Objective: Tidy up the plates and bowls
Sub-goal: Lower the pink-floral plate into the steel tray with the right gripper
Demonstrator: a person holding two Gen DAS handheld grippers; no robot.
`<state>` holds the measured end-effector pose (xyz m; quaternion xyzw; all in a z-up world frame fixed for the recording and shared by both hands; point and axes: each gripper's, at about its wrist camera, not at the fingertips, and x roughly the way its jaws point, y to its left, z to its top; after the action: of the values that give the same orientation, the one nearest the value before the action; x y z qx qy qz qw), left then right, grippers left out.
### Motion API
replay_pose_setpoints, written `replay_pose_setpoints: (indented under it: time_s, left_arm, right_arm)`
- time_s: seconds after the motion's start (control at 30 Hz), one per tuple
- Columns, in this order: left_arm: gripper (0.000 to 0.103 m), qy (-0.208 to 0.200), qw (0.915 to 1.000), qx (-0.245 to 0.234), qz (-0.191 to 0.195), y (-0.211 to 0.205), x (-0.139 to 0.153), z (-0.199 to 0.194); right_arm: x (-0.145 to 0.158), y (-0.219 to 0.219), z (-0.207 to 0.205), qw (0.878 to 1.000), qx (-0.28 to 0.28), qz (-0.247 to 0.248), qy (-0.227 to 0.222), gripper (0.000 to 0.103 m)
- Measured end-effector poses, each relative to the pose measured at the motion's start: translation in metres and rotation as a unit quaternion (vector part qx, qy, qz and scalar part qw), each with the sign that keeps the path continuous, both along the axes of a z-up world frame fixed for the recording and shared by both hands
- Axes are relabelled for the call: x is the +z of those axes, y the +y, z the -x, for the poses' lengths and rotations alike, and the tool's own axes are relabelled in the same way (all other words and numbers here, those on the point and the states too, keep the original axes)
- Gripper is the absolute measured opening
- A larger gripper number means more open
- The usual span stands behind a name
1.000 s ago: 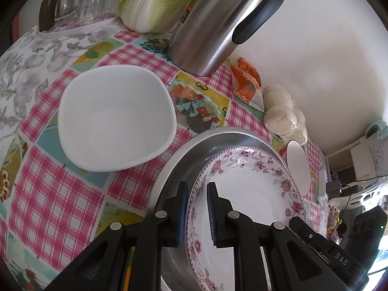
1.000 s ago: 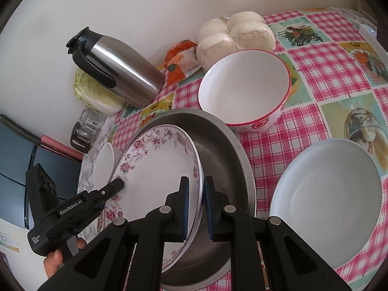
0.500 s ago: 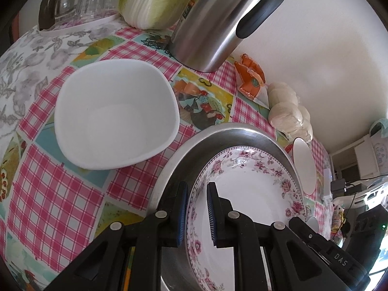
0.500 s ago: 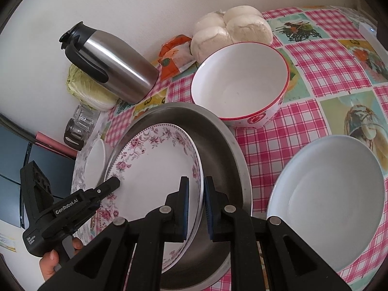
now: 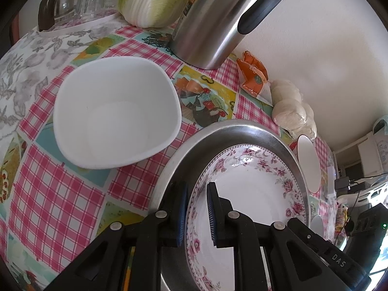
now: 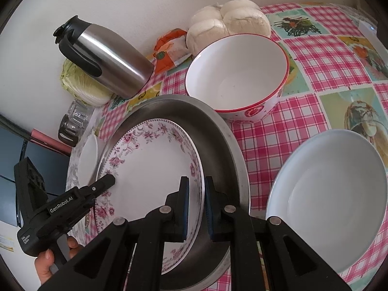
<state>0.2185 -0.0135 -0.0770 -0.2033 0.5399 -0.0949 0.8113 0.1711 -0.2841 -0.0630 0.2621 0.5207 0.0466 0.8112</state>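
Observation:
A pink-flowered plate sits tilted inside a wide steel basin. My left gripper is shut on the plate's left rim, one pad on each face. At the opposite rim my right gripper is shut on the plate in the same way. I cannot tell whether the plate rests on the basin's bottom. A white square-sided bowl stands left of the basin. A red-rimmed bowl stands behind the basin, and a white deep plate lies to its right.
Along the wall behind stand a steel thermos jug, a cabbage, a tray of glasses, an orange packet and bagged buns. A checked cloth covers the table. A person's hand holds the left gripper.
Both grippers keep their hold on the flowered plate. The scene has only drifted slightly in both views; nothing was let go or taken.

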Motion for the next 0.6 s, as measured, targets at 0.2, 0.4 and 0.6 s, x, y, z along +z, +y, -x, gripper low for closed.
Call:
replay_pose_setpoints:
  time_s: [0.2, 0.4, 0.6]
  left_arm:
    - [0.017, 0.001, 1.0, -0.002, -0.008, -0.002, 0.0, 0.0]
    - [0.02, 0.0, 0.9997, -0.006, -0.022, -0.005, 0.001, -0.001]
    - [0.02, 0.002, 0.9996, -0.01, -0.028, -0.006, 0.0, -0.001]
  right_arm:
    - [0.0, 0.003, -0.002, 1.0, 0.004, 0.015, 0.005, 0.014]
    - [-0.001, 0.01, -0.007, 0.998, 0.011, 0.054, 0.011, 0.014]
    - [0.001, 0.012, -0.009, 0.997, 0.012, 0.081, 0.015, 0.014]
